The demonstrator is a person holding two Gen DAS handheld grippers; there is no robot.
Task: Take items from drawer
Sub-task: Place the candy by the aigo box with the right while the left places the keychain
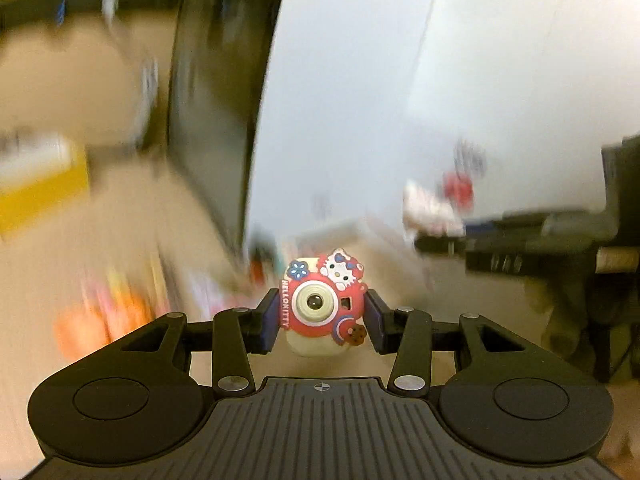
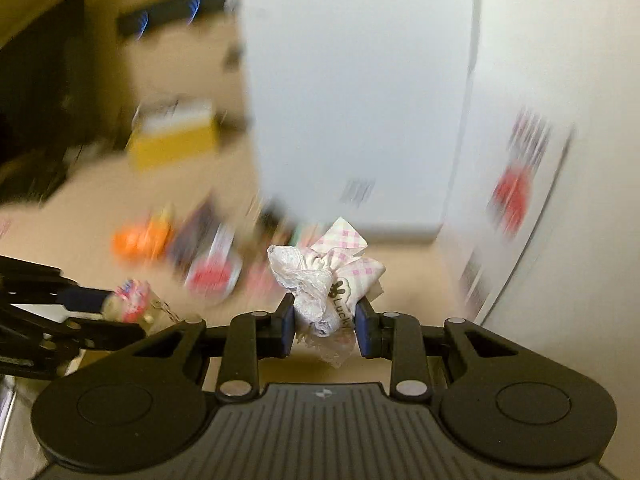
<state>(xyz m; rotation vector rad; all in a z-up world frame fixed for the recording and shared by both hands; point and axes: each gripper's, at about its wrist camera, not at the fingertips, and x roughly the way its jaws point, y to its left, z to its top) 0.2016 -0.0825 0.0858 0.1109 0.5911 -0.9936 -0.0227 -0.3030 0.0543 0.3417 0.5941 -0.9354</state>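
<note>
**Drawer items: both grippers loaded, one thing each**

Drawer items are what this is about, and two of them are in the air right now, one per gripper. The drawer itself I can't pick out, since everything behind the grippers is a smear.

The left gripper (image 1: 324, 318) is closed on a little toy camera (image 1: 325, 304), a cream body with a red rubbery front, pinched by its two sides between the blue pads (image 1: 271, 320). Holding it by the flat sides makes sense to me: the front is all lumpy decoration, so the sides are the only surfaces the pads can sit square on. Lens faces back at the wrist view. Down the left edge of the red part it reads "HELLOKITTY", with the cat figure on the top corner and a cookie at the bottom.

The right gripper (image 2: 324, 324) is squeezed narrow onto a fabric bow (image 2: 330, 280), pink gingham plus white lace, grabbed low at the bunched middle so the loops fan out above the pads. A small tag on it says "Lucky".

Behind them there's an orange blob (image 2: 140, 240) and a yellow box (image 2: 172, 140) on the tan surface; any labels there are too blurred to read.
</note>
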